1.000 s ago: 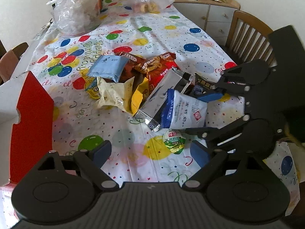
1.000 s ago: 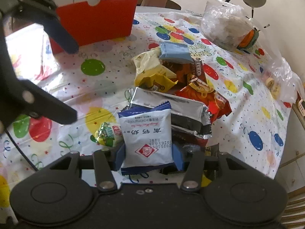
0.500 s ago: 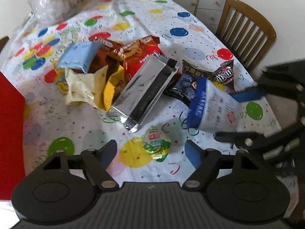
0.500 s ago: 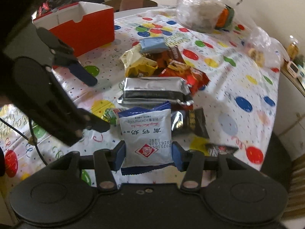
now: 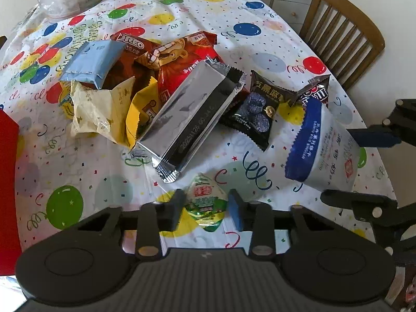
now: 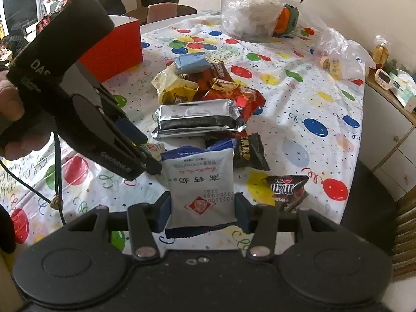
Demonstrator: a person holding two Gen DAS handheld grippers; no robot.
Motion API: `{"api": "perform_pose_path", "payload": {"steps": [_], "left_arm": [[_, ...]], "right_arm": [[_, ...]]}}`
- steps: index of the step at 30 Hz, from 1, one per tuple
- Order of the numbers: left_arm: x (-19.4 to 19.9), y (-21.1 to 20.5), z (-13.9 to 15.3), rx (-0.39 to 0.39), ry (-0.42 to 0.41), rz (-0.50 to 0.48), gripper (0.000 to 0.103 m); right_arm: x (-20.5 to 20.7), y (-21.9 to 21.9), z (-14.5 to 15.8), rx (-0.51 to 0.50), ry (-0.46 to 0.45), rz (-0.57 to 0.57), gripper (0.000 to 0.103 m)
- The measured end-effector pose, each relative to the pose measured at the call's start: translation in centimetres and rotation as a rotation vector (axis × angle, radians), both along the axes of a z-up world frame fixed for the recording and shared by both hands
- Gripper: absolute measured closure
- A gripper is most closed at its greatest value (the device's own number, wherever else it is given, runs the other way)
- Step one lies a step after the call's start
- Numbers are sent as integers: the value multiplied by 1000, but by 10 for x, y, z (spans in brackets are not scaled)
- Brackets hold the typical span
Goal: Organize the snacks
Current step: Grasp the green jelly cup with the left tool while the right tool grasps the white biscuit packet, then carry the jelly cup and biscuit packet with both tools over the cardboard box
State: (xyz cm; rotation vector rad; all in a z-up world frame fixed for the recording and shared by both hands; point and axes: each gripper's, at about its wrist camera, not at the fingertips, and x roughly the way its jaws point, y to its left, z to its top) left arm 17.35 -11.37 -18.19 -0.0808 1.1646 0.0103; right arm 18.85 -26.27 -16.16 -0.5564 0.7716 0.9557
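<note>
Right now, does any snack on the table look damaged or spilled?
Nothing stands out as damaged or spilled. The packets lie in a loose, overlapping heap on the tablecloth, and every packet that shows looks sealed.

Bright even daylight, soft faint shadows, glare on the silver wrapper (image 5: pixel 192 114), strong fisheye bending at edges, dark rounded corners, sharp focus
</note>
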Motion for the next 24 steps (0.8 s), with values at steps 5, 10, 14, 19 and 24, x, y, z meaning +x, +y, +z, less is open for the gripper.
{"api": "perform_pose_path", "payload": {"steps": [5, 10, 14, 19, 24], "left_arm": [[-2, -1, 1, 5, 1, 13, 69], [-11, 5, 9, -6, -6, 44, 69], [-22, 11, 21, -10, -28, 67, 69], [-39, 26, 43, 8, -63, 106, 69], [-60, 49, 69, 22, -106, 162, 69]], "right_arm": [[-4, -3, 1, 4, 3, -14, 54], [-10, -5, 6, 16, 11, -28, 54], [-16, -2, 14, 28, 12, -41, 54], [-26, 7, 28, 46, 9, -57, 54], [-34, 22, 46, 80, 36, -87, 54]]}}
